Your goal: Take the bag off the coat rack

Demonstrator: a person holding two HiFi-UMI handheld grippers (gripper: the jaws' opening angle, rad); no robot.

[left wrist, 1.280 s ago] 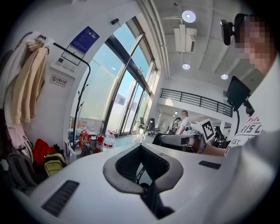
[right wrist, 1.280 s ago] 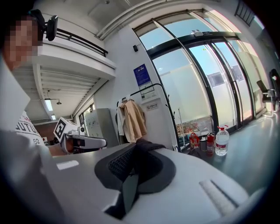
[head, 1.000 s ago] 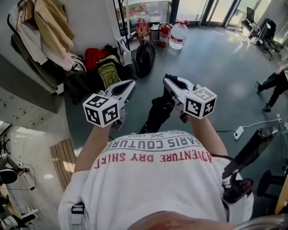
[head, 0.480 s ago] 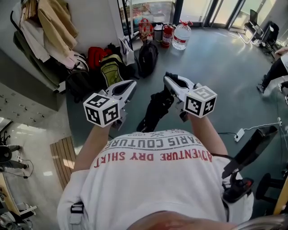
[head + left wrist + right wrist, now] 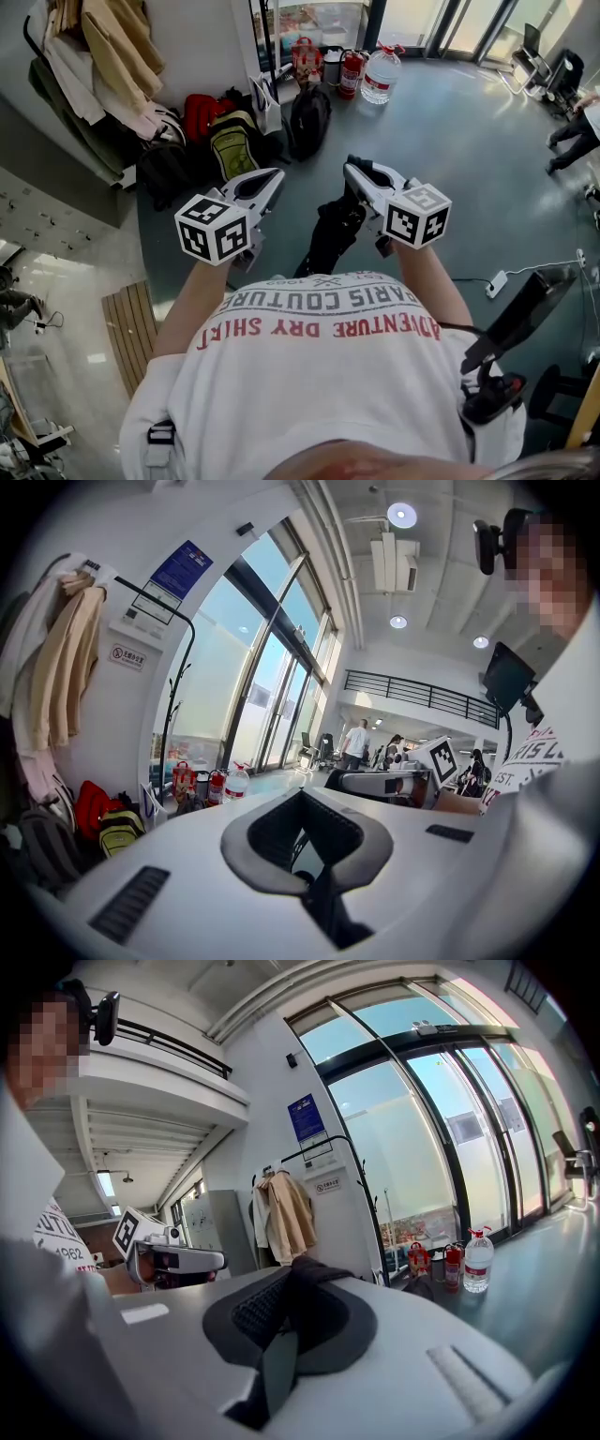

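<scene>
A black bag (image 5: 334, 236) hangs below my right gripper (image 5: 354, 171), which is shut on its dark strap (image 5: 305, 1277); the strap shows pinched between the pads in the right gripper view. My left gripper (image 5: 270, 178) is level with it to the left, shut with nothing in it (image 5: 305, 841). The black coat rack pole (image 5: 255, 37) stands ahead by the wall and also shows as the coat rack (image 5: 178, 667) in the left gripper view. Coats (image 5: 103, 56) hang at the upper left.
A pile of backpacks (image 5: 225, 141) lies against the wall under the rack. A fire extinguisher (image 5: 352, 73) and a water jug (image 5: 378, 73) stand by the windows. A person (image 5: 572, 131) walks at the far right. A power strip (image 5: 495, 277) lies on the floor.
Both grippers and the hanging bag have stayed where they were. The person at the far right has moved further away, up the picture.
</scene>
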